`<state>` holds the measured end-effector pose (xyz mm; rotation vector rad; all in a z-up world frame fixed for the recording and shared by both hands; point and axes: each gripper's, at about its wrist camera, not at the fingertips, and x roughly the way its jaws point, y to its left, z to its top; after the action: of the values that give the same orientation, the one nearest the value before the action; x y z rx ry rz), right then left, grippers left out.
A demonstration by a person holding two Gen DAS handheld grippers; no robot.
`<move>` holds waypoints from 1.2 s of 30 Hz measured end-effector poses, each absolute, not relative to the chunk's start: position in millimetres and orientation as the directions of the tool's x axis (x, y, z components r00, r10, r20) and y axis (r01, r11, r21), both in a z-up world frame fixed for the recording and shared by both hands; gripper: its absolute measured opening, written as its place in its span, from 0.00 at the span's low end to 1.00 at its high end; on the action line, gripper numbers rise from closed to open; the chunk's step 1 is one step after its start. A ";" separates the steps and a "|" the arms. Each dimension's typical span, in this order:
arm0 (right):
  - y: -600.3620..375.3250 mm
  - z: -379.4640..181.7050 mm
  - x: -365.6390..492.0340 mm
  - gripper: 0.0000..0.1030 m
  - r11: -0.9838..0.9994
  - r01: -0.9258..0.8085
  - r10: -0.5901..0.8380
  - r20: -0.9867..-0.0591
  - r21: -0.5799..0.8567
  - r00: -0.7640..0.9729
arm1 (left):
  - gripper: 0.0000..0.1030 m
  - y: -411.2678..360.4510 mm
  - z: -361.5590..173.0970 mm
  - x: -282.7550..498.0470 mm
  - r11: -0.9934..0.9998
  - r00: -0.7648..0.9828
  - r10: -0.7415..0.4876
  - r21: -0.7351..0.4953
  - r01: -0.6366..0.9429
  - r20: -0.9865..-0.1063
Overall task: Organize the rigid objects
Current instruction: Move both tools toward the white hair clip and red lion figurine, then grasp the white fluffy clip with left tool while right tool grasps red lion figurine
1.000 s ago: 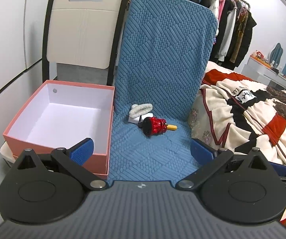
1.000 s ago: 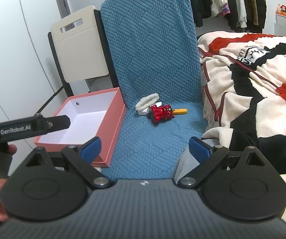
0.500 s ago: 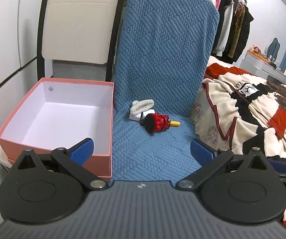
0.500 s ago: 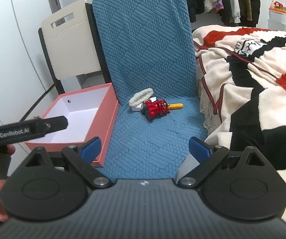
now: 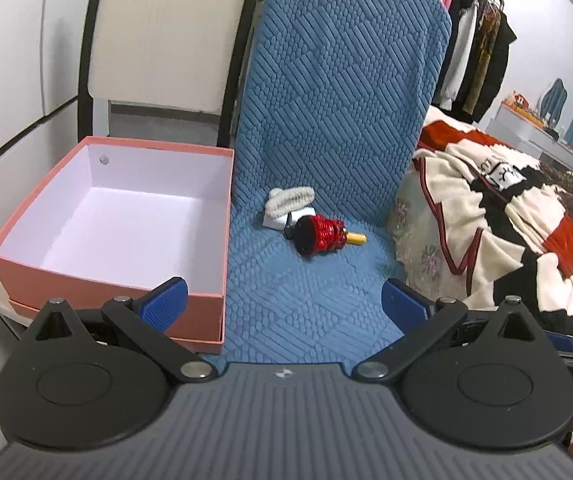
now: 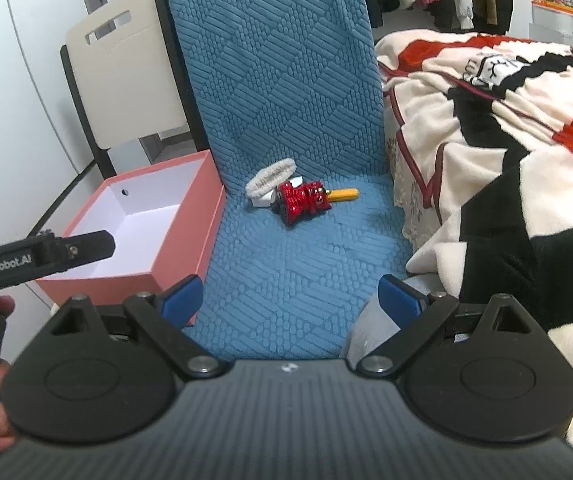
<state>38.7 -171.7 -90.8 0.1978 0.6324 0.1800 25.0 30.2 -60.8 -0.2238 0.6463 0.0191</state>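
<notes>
Both views have drawn nearer over the last second, so the left gripper (image 5: 282,300) and right gripper (image 6: 290,294), jaws spread and empty, are likely closing on the red toy (image 6: 304,200) lying right of the empty pink box (image 6: 174,258); the left tool reads "GenRobot.AI".

A glossy red ribbed plastic toy (image 6: 302,200) lies on its side, touching a small yellow stick (image 6: 344,193), a fluffy white loop (image 6: 271,174) and a white block (image 5: 280,220). The open pink cardboard box (image 5: 206,280) stands beside them.
</notes>
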 end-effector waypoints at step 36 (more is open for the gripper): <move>-192.9 -148.2 125.8 0.93 0.938 -0.059 0.243 -0.529 0.341 0.813 | 1.00 18.6 -128.1 166.0 0.988 0.764 -0.081 -0.153 -0.023 -0.640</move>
<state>125.8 -192.9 -148.2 0.3194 0.6017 0.1639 166.0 18.6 -128.1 -0.1553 0.7019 -0.0319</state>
